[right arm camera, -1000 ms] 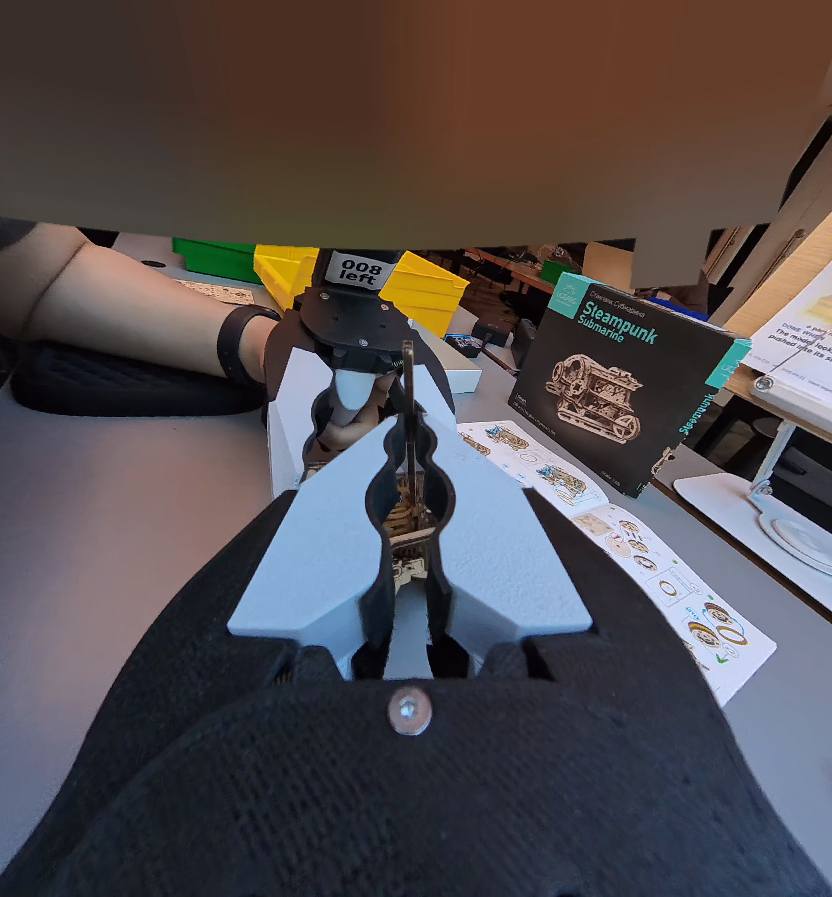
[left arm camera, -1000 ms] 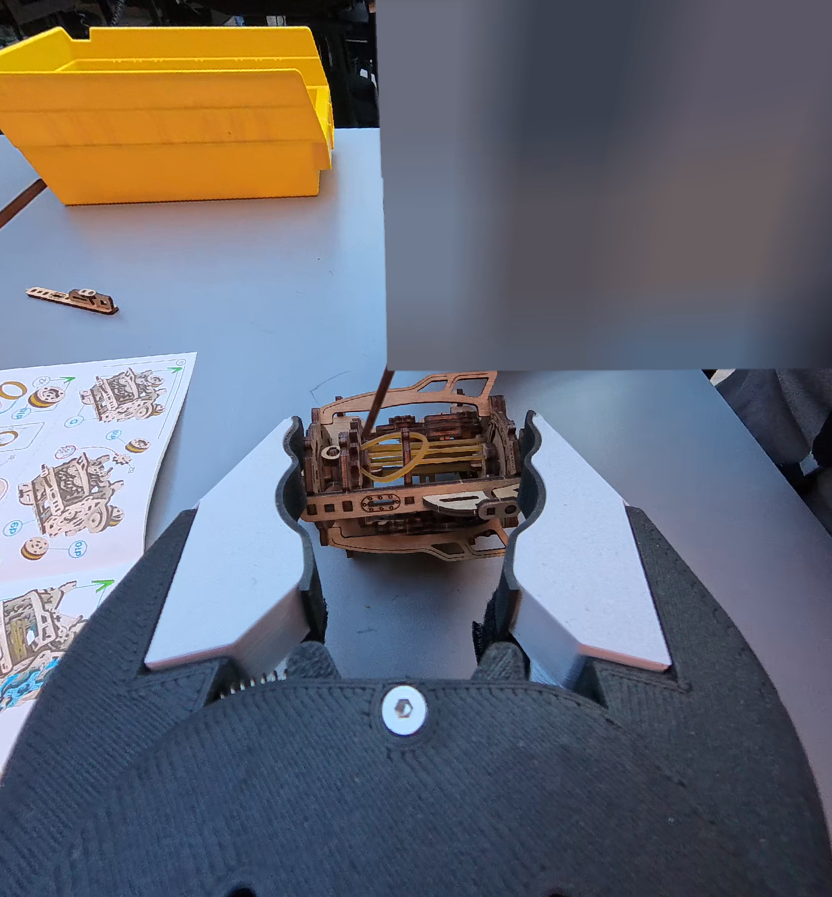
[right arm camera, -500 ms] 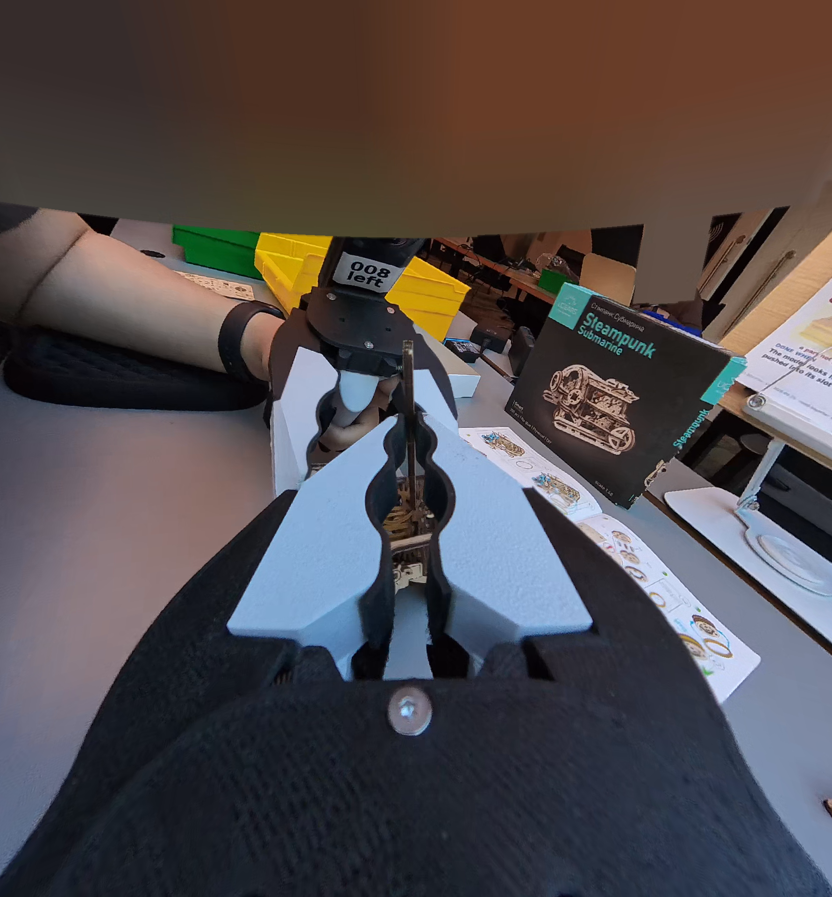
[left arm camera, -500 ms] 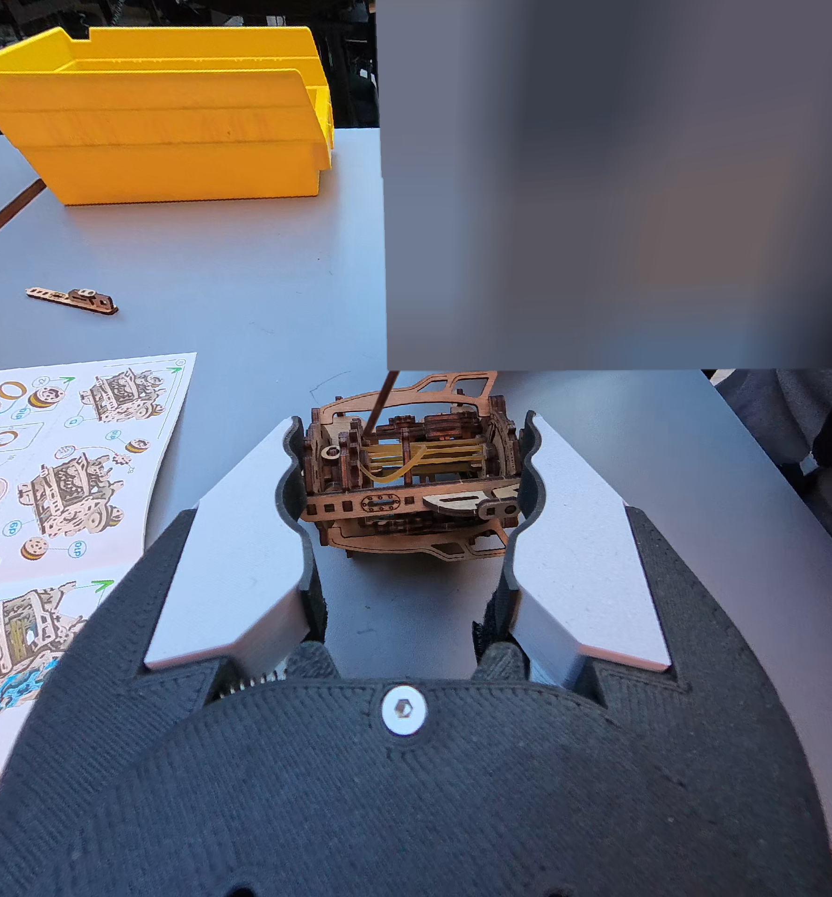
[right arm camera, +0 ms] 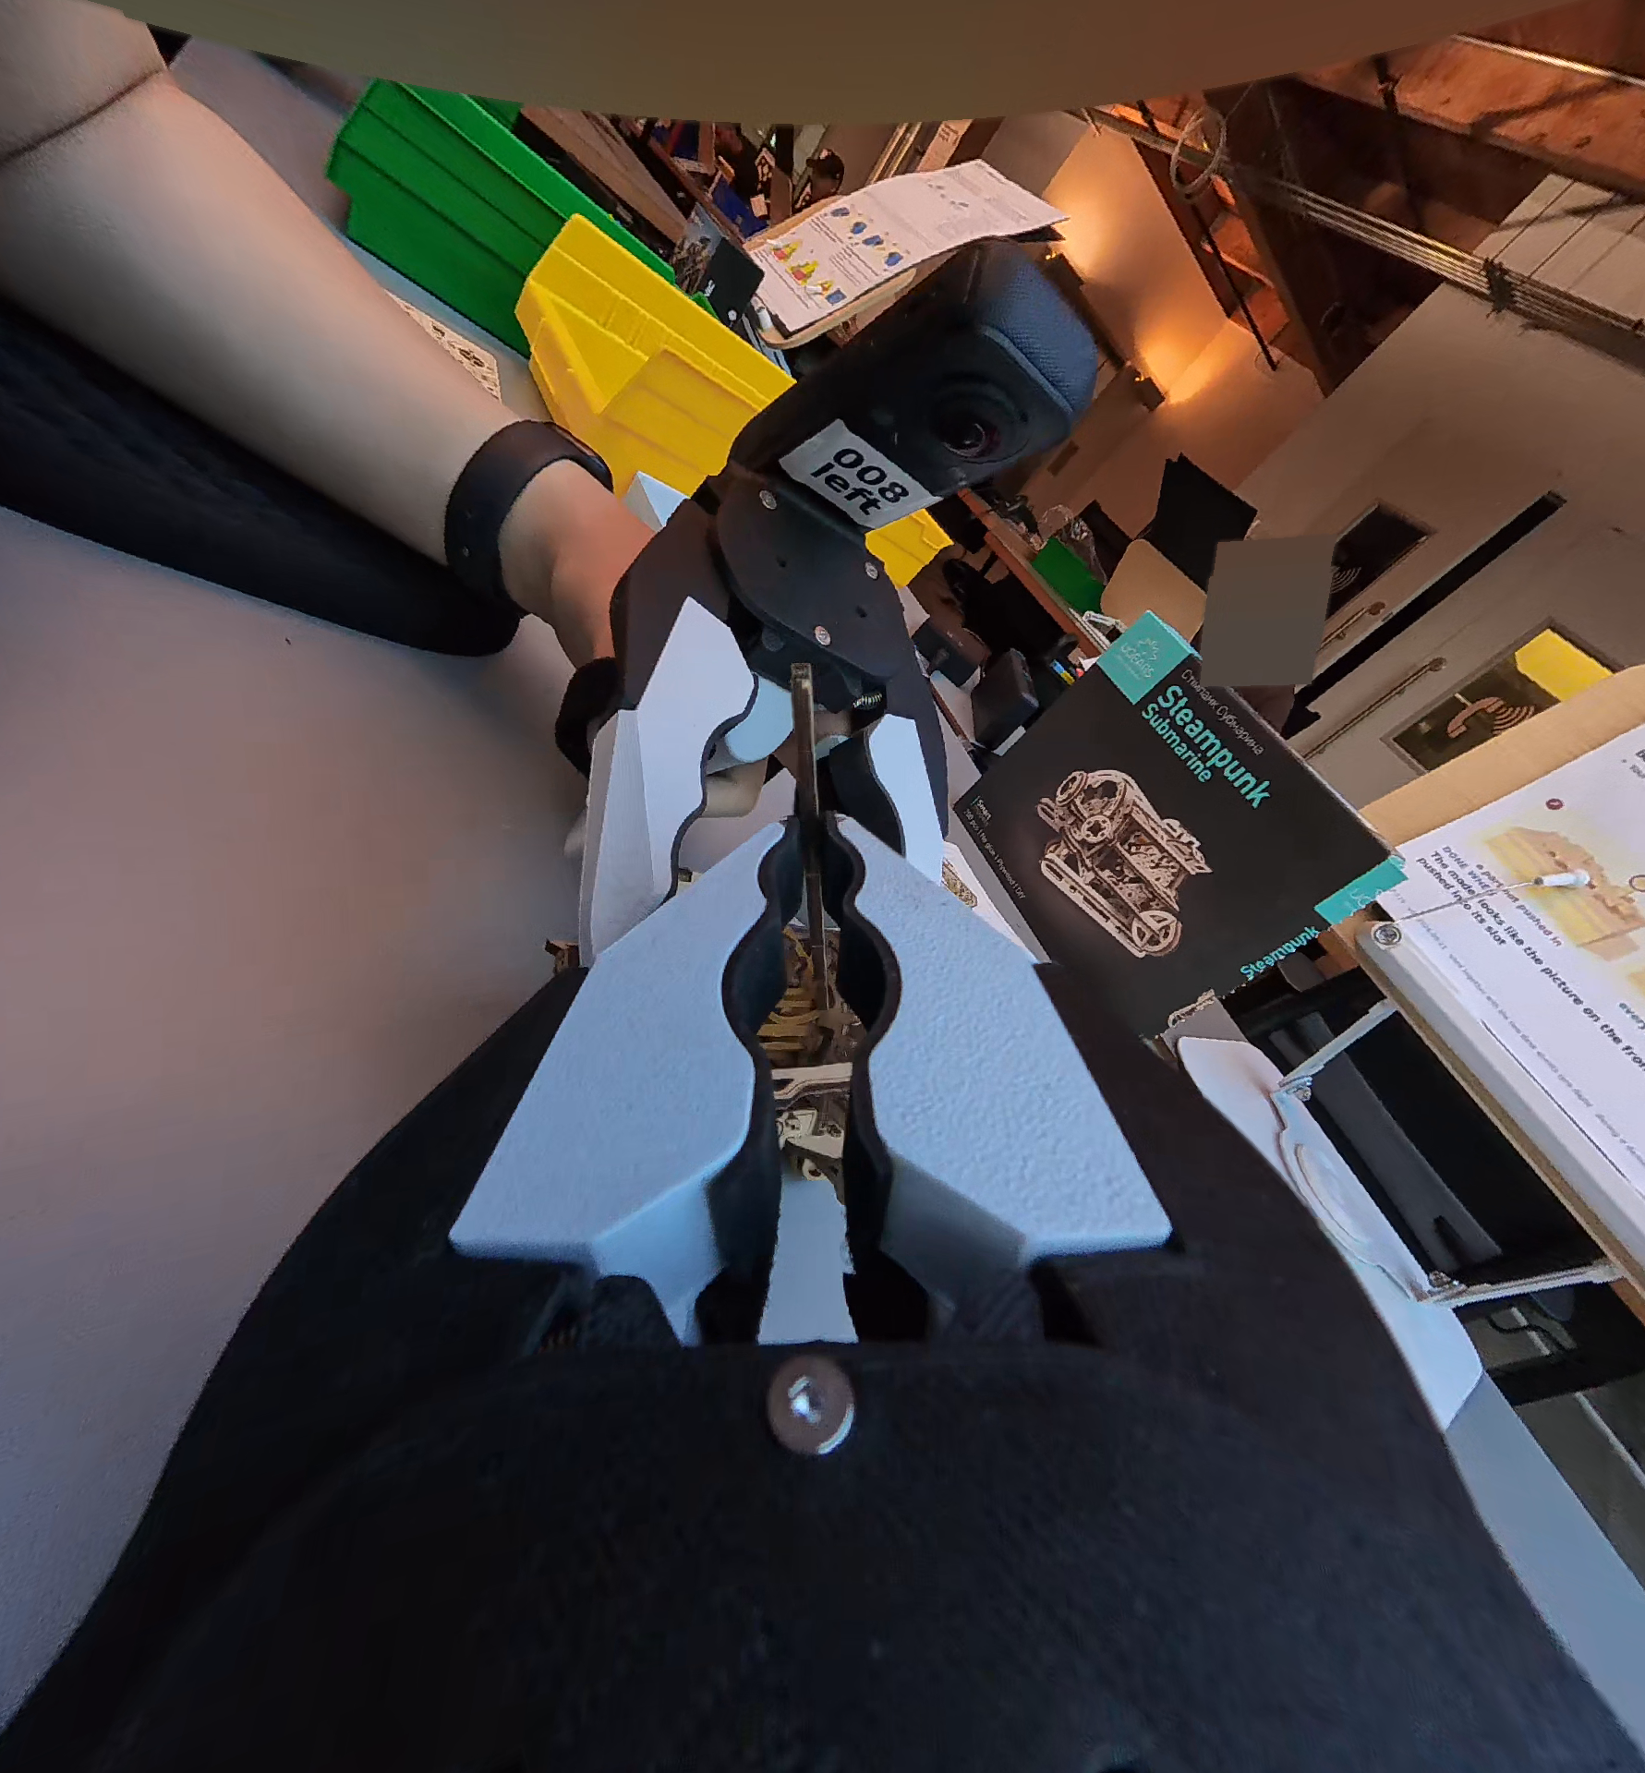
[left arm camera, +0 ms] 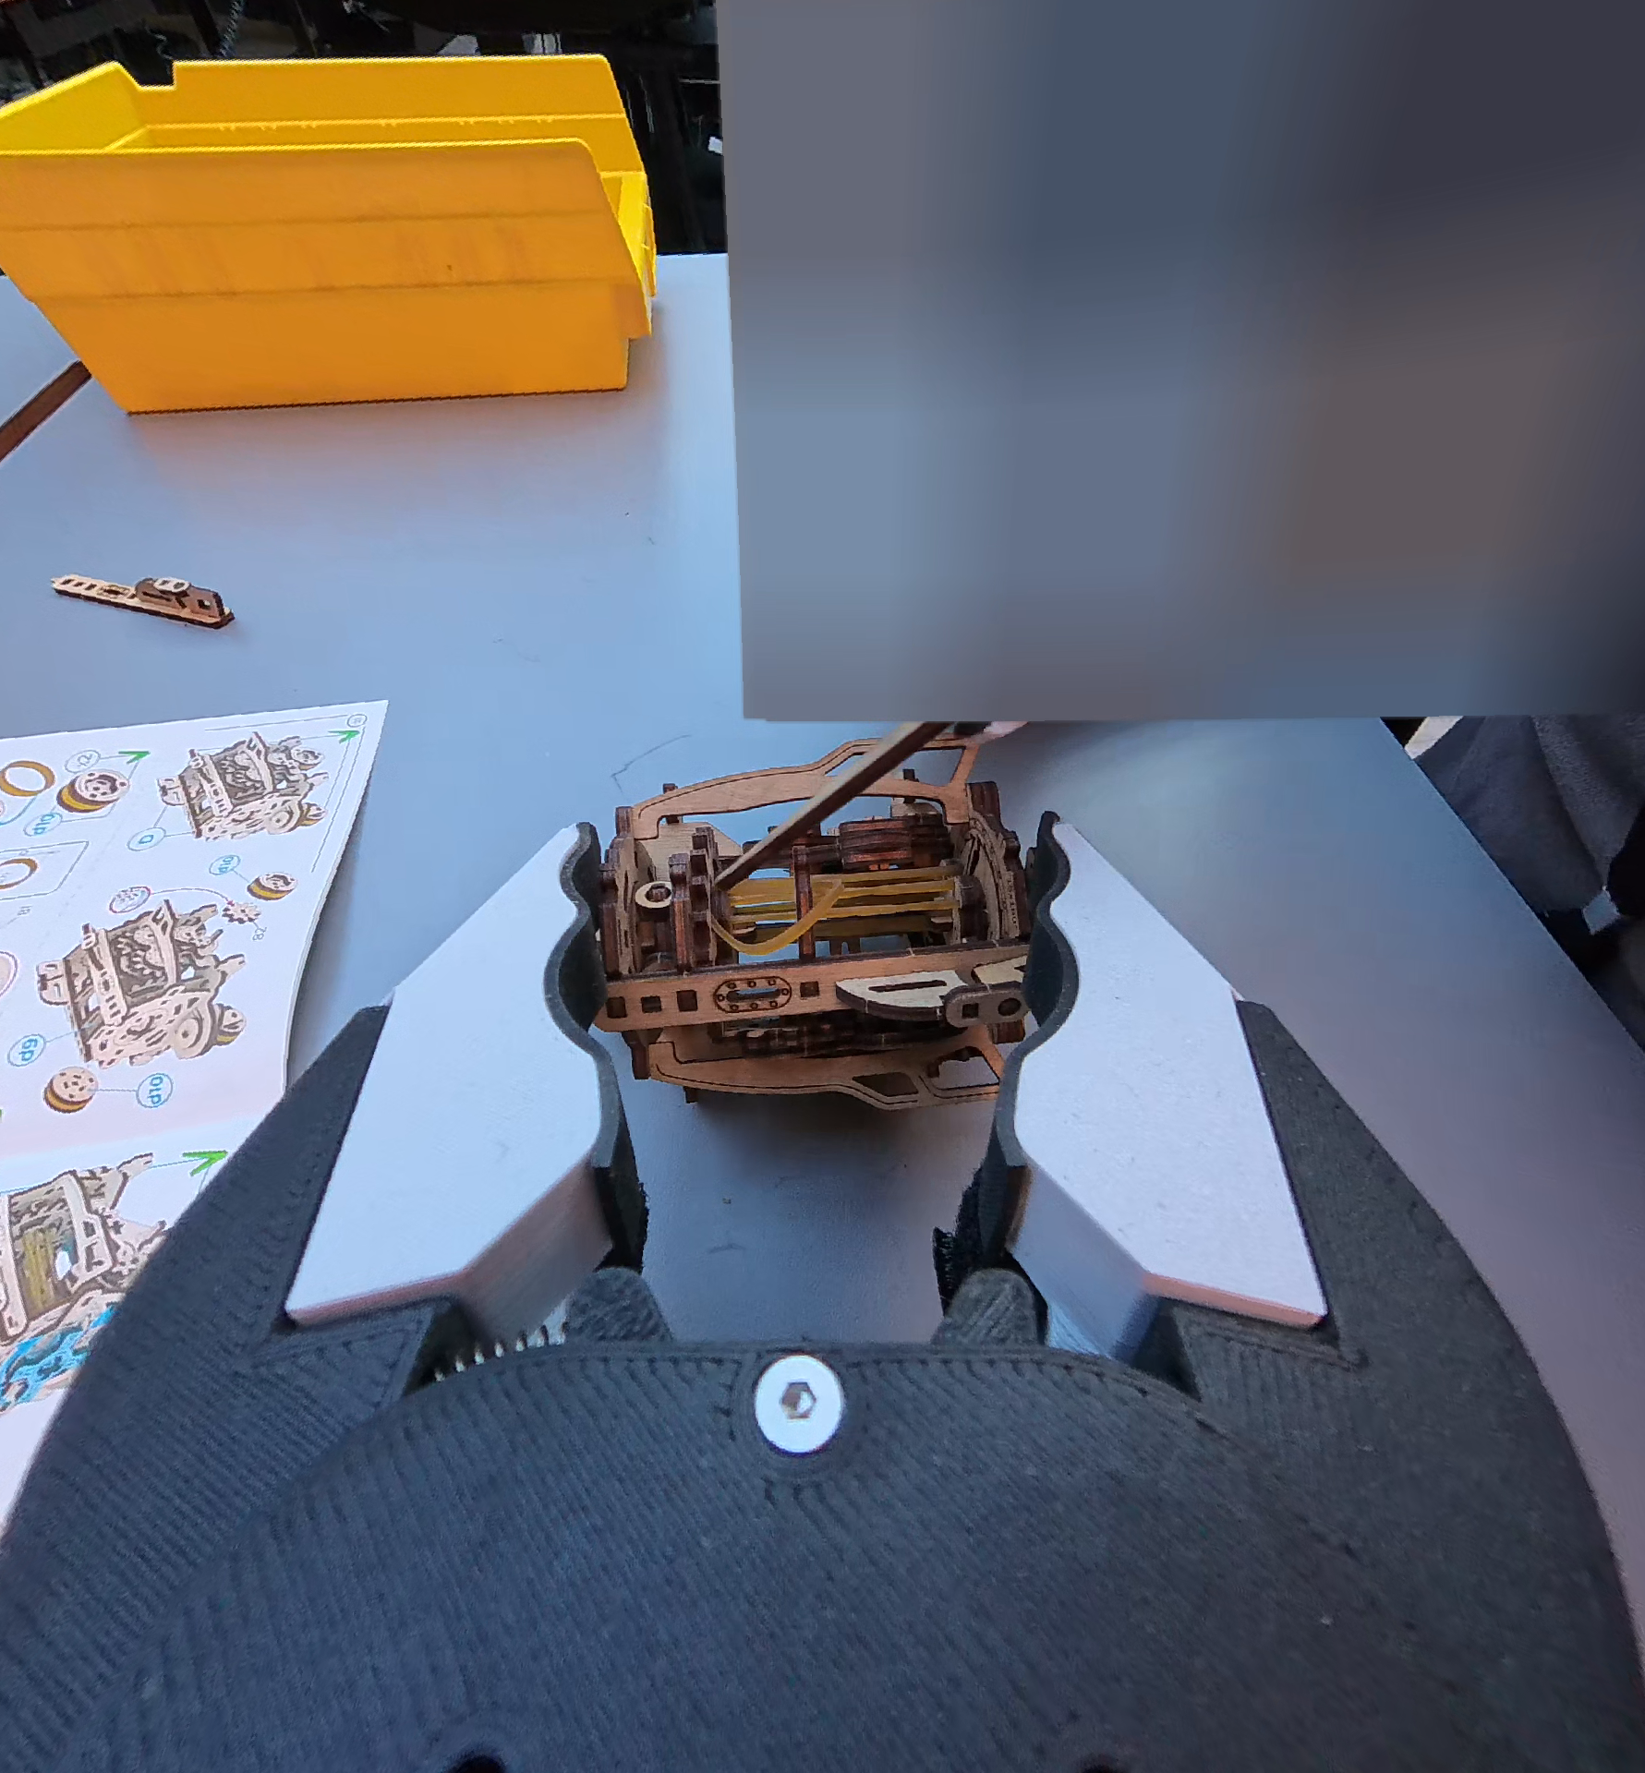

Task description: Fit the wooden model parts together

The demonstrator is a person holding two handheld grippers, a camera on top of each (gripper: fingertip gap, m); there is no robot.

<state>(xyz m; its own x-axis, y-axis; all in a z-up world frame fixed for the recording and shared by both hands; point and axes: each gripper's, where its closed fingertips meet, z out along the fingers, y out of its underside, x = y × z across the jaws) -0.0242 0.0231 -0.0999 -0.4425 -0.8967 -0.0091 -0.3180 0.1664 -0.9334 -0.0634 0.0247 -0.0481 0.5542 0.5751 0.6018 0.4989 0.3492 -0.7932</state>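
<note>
Your left gripper (left arm camera: 813, 921) is clamped on the brown laser-cut wooden model (left arm camera: 813, 945) at the centre of the left wrist view, one grey finger pressed on each side, the model resting on the grey table (left arm camera: 473, 537). Your right gripper (right arm camera: 811, 863) pinches a thin dark wooden stick (right arm camera: 807, 815) between nearly closed fingers at the middle of the right wrist view; in the left view that stick slants down from the upper right, its tip among the model's yellow rubber bands (left arm camera: 847, 902). Left of the model lies the illustrated instruction sheet (left arm camera: 127, 911). Above it sits a small flat wooden piece (left arm camera: 142, 600), and a yellow plastic bin (left arm camera: 319, 249) fills the upper left
</note>
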